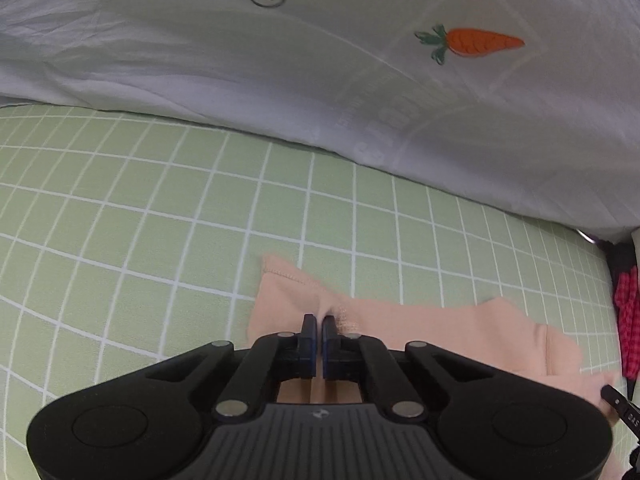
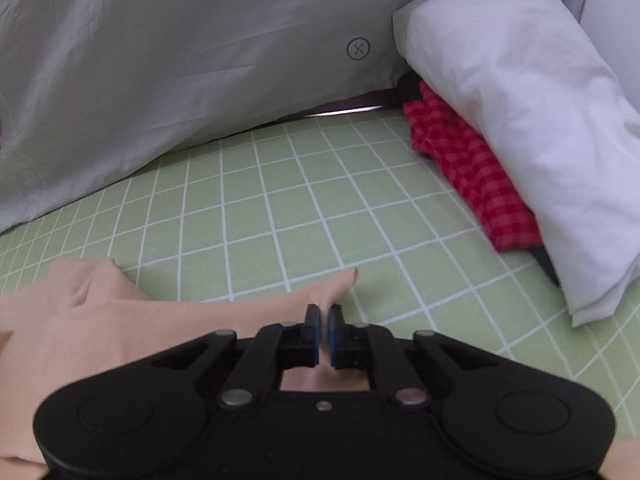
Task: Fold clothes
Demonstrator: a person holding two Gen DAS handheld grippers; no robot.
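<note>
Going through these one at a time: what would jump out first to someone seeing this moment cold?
Probably the peach garment lying on the green grid-patterned sheet, pinched at once by the left tongs and the right tongs, both shut on its fabric. Next, the orange carrot print on the white duvet behind, and the red checked cloth tucked under the white pillow at right.
</note>
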